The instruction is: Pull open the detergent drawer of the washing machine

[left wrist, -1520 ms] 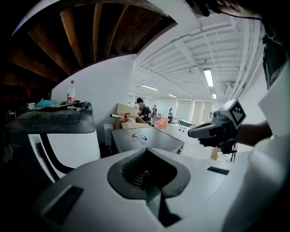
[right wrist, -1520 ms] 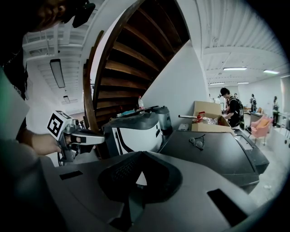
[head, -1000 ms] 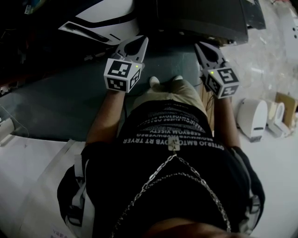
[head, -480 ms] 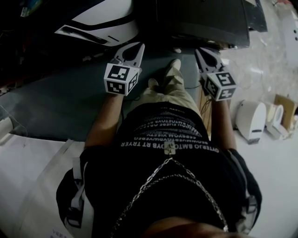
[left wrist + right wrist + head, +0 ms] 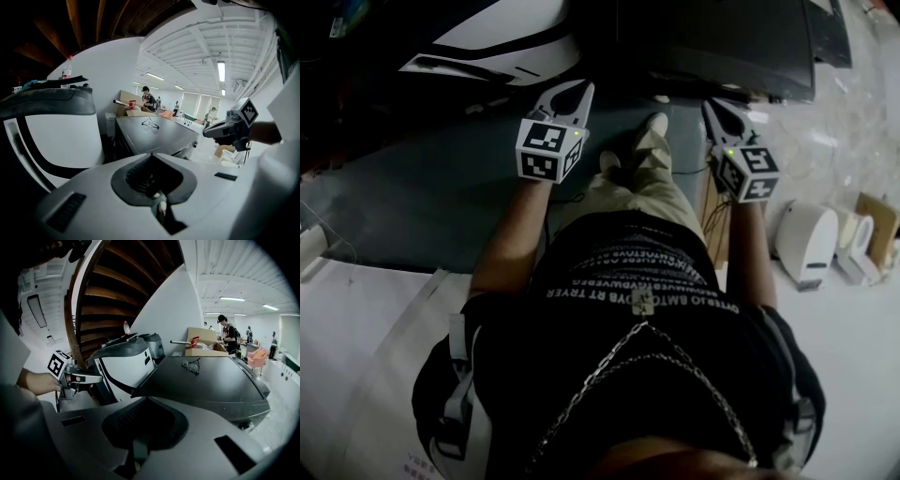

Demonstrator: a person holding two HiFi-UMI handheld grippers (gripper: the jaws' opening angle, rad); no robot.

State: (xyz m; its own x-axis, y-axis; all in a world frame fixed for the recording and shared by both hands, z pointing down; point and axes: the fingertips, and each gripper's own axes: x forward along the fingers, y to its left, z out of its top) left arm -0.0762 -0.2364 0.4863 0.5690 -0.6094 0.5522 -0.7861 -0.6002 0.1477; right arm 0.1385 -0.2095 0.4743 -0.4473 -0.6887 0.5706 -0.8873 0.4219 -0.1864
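Standing ready, nothing gripped
At 11 o'clock the left gripper (image 5: 581,89), at 12 the washing machine (image 5: 712,37), at 1 the right gripper (image 5: 712,108); both pairs of fingers pressed together, empty. With the detergent drawer unseen, a blind reach could catch the wrong panel.

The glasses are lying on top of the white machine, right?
No. The glasses are lying on top of the dark machine, which stands next to the white machine. The right gripper view shows this.
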